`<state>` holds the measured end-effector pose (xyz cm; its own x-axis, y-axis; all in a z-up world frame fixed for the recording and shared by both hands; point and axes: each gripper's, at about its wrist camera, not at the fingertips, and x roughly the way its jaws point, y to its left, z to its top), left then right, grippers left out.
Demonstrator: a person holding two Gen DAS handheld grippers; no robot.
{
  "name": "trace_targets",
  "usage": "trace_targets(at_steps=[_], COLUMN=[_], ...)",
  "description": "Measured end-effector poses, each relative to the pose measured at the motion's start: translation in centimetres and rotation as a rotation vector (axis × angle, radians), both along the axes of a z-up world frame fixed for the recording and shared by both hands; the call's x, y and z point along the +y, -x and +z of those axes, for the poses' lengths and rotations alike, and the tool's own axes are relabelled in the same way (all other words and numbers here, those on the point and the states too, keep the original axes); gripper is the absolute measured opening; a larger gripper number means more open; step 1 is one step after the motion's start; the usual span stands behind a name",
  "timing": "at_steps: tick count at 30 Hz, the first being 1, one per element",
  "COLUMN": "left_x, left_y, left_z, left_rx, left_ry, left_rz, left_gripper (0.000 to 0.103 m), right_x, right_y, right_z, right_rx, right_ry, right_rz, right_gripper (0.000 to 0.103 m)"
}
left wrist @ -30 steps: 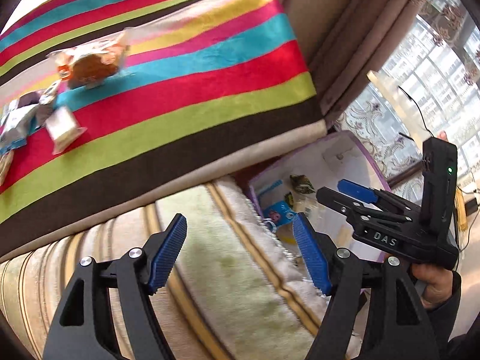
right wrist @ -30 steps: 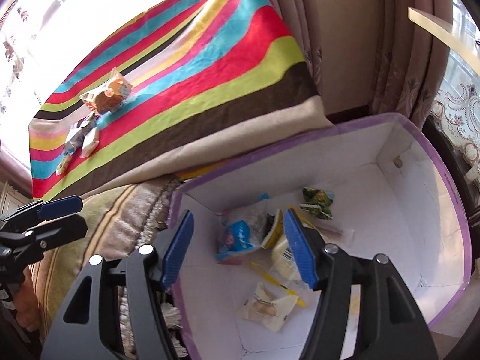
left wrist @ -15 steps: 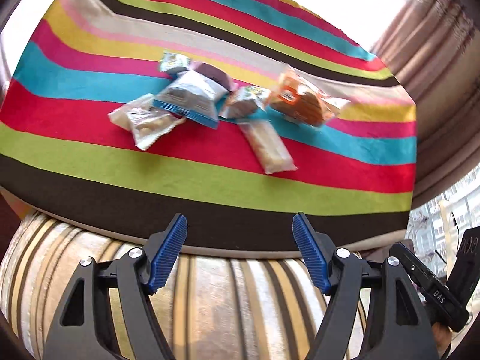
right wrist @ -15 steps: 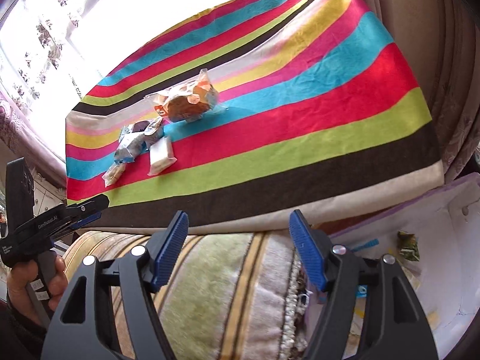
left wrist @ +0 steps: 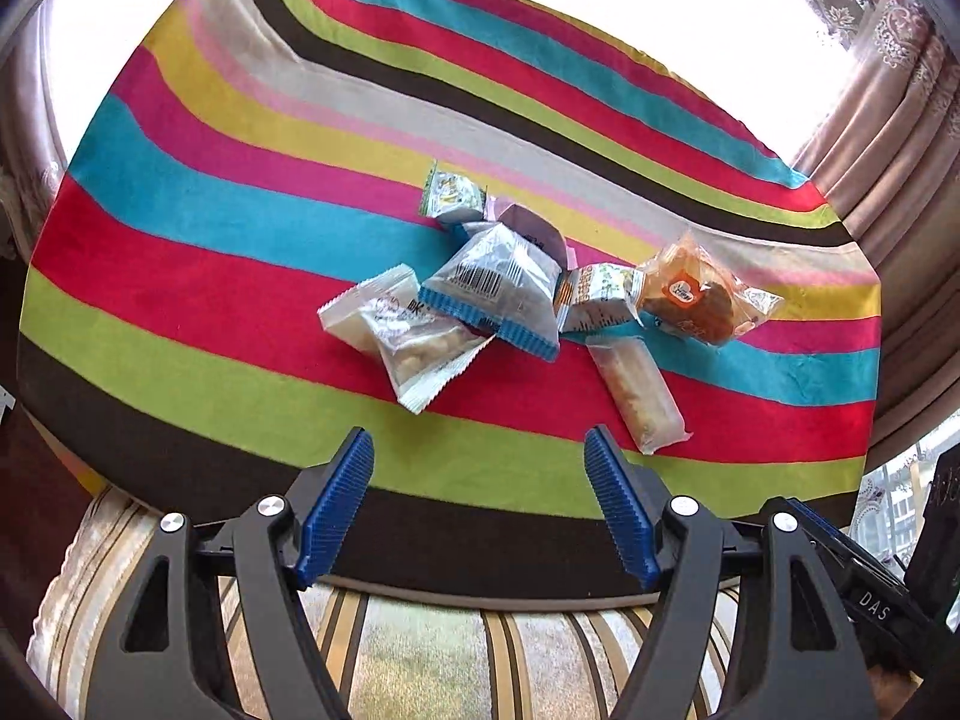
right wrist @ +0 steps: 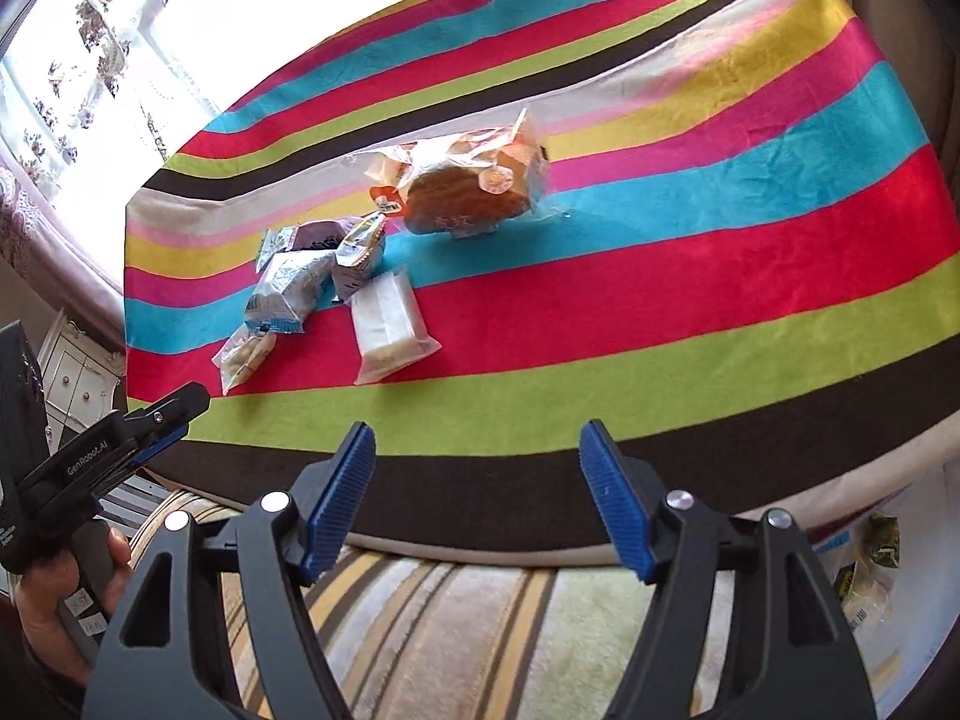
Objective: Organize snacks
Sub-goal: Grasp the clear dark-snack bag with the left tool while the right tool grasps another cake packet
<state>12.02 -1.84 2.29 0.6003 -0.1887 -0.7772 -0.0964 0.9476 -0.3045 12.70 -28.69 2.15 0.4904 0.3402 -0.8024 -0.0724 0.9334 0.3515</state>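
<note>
Seven snack packets (left wrist: 492, 294) lie on one striped cloth (left wrist: 240, 312); two tools, left (left wrist: 480, 504) and right (right wrist: 477, 495).

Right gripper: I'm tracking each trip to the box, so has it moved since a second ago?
Yes. The right gripper swung from over the white box to the striped cloth's near edge.

The striped cloth (left wrist: 252, 276) on the tabletop looks soft, fuzzy and matt. The snack packets (left wrist: 498, 288) are shiny, crinkly plastic, and the bread bag (right wrist: 468, 180) is clear, glossy plastic. The left gripper (left wrist: 480, 504) is smooth black plastic with ribbed blue pads (left wrist: 336, 510) and small shiny metal pins. The rug (right wrist: 432, 618) below looks fluffy. The curtain (left wrist: 912, 192) is matt cloth.
</note>
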Motion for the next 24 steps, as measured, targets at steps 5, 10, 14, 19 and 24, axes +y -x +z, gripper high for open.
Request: trace_targets(at_steps=[5,10,14,19,24], left_x=[-0.3,-0.9,-1.5,-2.2,-2.5], left_y=[-3.1,-6.8,-9.1,-10.8,-11.7], left_z=[0.3,-0.3,-1.2,-2.3,-3.2], left_rx=[-0.048,-0.055,-0.035,-0.001,0.025], left_ry=[-0.048,-0.087,-0.14,-0.174,-0.198], left_rz=[-0.015,-0.066,-0.11,-0.148,-0.162], left_gripper=[0.07,0.071,0.071,0.071,0.071], right_x=[3.1,5.6,7.3,8.6,9.6], right_y=[-2.6,-4.7,-6.1,-7.4,-8.4], right_z=[-0.2,-0.6,-1.5,-2.6,-3.3], right_rx=[-0.016,-0.026,-0.009,0.01,0.019], right_ry=[0.057,0.126,0.174,0.225,0.258], right_rz=[0.04,0.075,0.11,0.137,0.158], right_gripper=[0.071,0.071,0.071,0.071,0.067])
